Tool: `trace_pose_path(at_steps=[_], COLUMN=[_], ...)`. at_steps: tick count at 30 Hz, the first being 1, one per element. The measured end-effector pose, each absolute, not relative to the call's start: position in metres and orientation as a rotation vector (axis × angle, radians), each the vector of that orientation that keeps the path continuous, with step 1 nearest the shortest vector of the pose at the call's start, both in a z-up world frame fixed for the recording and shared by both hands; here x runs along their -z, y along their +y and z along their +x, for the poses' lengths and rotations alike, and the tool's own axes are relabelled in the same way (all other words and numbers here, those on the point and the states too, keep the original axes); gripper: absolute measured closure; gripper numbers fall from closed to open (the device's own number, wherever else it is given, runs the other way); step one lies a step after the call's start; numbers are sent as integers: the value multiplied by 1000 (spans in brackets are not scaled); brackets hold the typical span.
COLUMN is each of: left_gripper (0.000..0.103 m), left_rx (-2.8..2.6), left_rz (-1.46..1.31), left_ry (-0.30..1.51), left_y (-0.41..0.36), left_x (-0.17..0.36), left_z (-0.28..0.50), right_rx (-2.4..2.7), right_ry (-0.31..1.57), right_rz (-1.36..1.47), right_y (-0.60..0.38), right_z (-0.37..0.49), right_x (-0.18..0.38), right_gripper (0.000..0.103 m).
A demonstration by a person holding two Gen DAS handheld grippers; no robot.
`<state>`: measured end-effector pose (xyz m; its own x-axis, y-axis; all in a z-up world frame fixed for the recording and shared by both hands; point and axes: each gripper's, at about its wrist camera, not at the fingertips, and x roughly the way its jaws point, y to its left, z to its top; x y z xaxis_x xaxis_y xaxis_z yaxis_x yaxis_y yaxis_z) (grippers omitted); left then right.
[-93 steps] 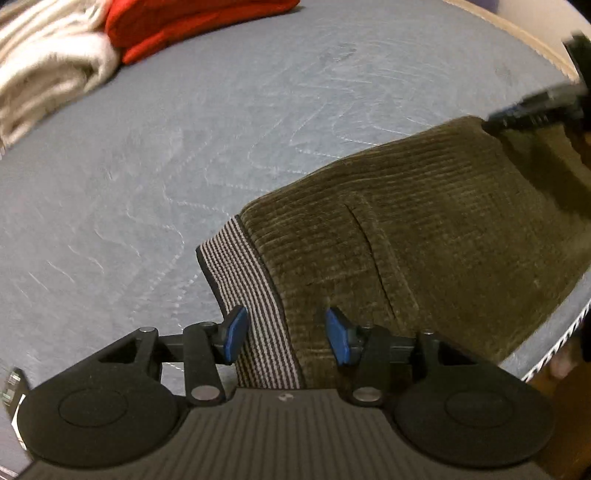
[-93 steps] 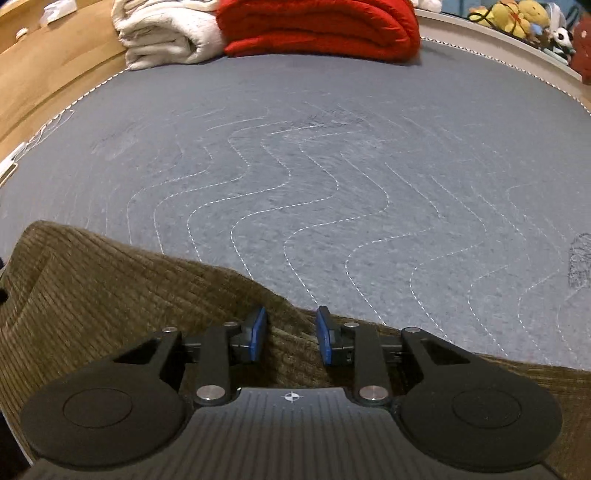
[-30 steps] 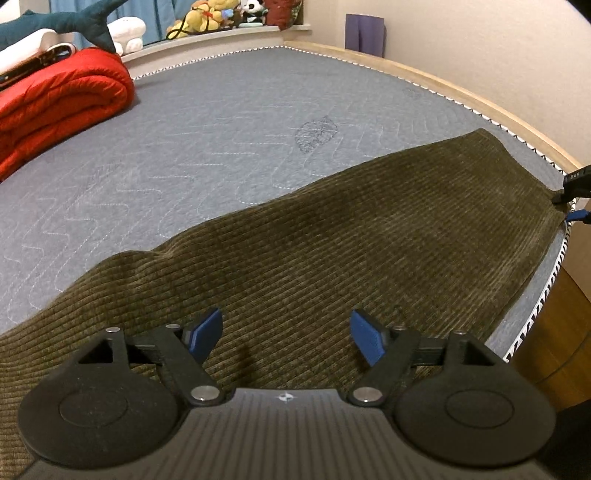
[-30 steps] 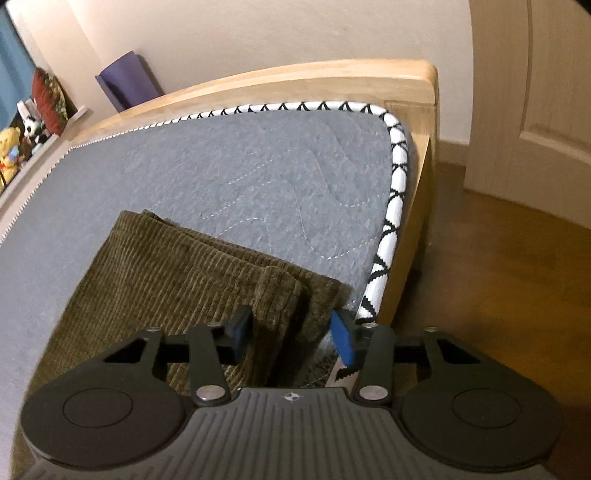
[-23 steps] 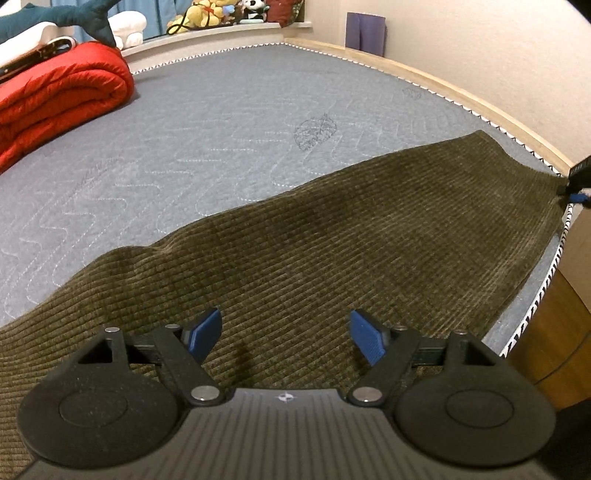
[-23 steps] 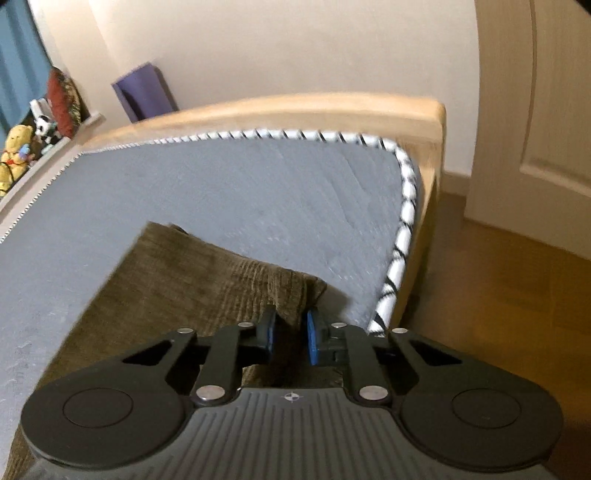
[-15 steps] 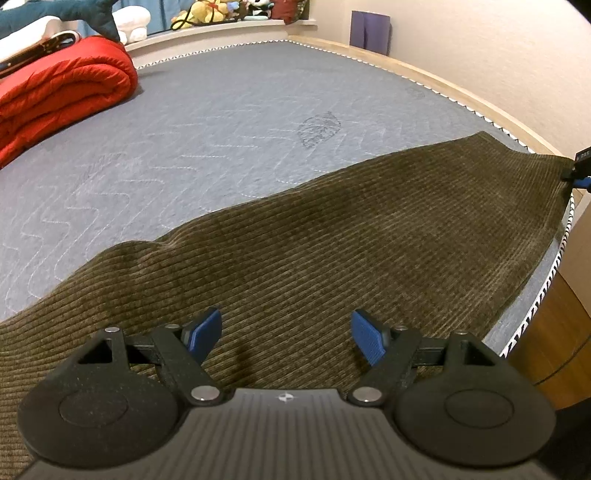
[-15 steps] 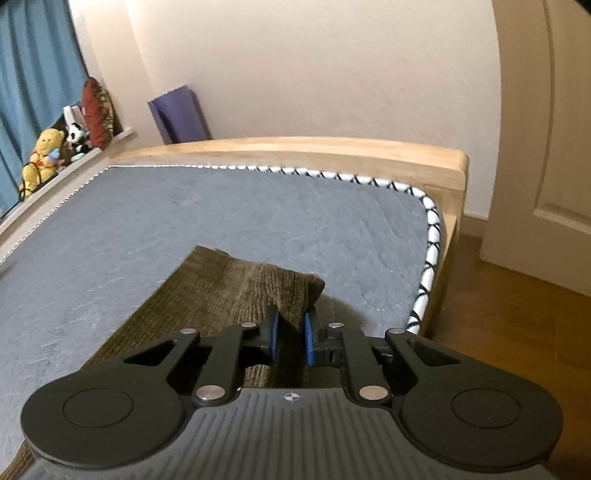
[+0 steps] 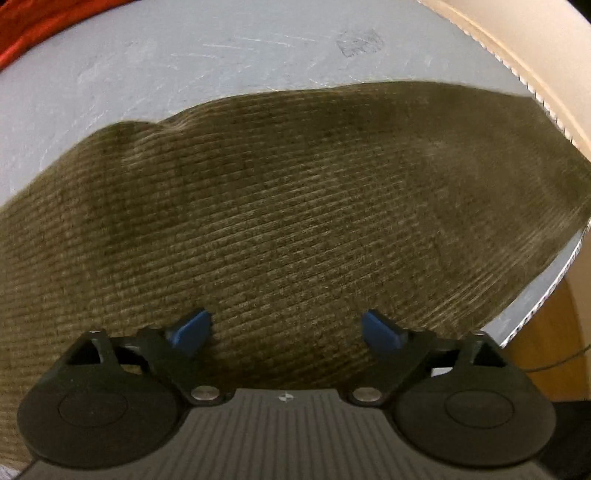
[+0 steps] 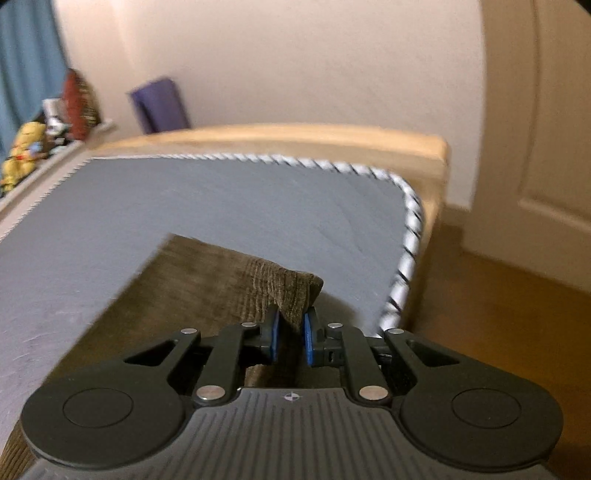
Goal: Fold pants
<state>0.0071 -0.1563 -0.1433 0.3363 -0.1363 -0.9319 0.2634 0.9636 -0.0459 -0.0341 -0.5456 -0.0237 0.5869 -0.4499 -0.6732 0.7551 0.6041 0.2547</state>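
The right gripper [image 10: 290,338] is clamped on a bunched corner of the corduroy pants [image 10: 218,280]: both blue pads [image 10: 273,341] press the ribbed olive-brown cloth, which rises above them in a small peak and hangs lifted off the mattress [image 10: 221,199]. Its jaws have just been closing, with that cloth between them. The black linkage hides what lies below the pads.

The left gripper [image 9: 286,330] stands wide, its jaws having just been opening further; its blue pads [image 9: 192,326] sit above the pants [image 9: 295,206] with nothing pinched between them. Whether the tips touch the cloth cannot be told.

The pants lie flat across the near part of the grey quilted mattress [image 9: 184,62], a broad, long band of fine horizontal ribs, narrowing toward the right, where it runs out of the left wrist view. Both views are blurred by motion.

The mattress has a black-and-white corded edge [image 10: 406,236] and sits in a pale wooden bed frame [image 10: 332,144] with a rounded corner. A strip of red quilt [image 9: 33,29] is cut off at the top left of the left view. Beyond the bed are a brown wooden floor [image 10: 498,332], a cream door [image 10: 554,147], a purple roll [image 10: 160,105] against the wall, a blue curtain [image 10: 26,62], and blurred soft toys [image 10: 22,155] on a ledge.
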Motion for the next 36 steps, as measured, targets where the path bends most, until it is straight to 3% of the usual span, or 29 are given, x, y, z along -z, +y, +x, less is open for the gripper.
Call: trace_pose_path(at_steps=[9,10,12,19,21,23,24,27,36], left_gripper=[7,7,7,7,6,6,6,6,6], left_rx=[242,242,242,241,240,240,241,245,252], left_rz=[137,136,135,135,136,138,140,144,133], left_ry=[1196,1196,1198,1203,1204,1204,1204,1203,1201], left_y=[-165,-165,-167,-164,-164,-164,-165,-165,-162], left_x=[144,144,143,145,145,146,147,148,146], left_z=[4,4,3,8,9,10,11,12,15], right_rx=[747,746,761,707,697,689,664,637,584], right_ry=[691,697,706,706,710,709,700,688,549], right_rz=[665,665,663,722,693,649,631,589,691], right_y=[-570,-571,-572,-594,-593,-586,-583,-573,-565], right_z=[-37,-37,-36,-35,-33,-32,-31,-31,-52], right_x=[58,60,61,78,79,76,73,64,27], right_gripper=[88,84,57,35,37,48,64,84,88])
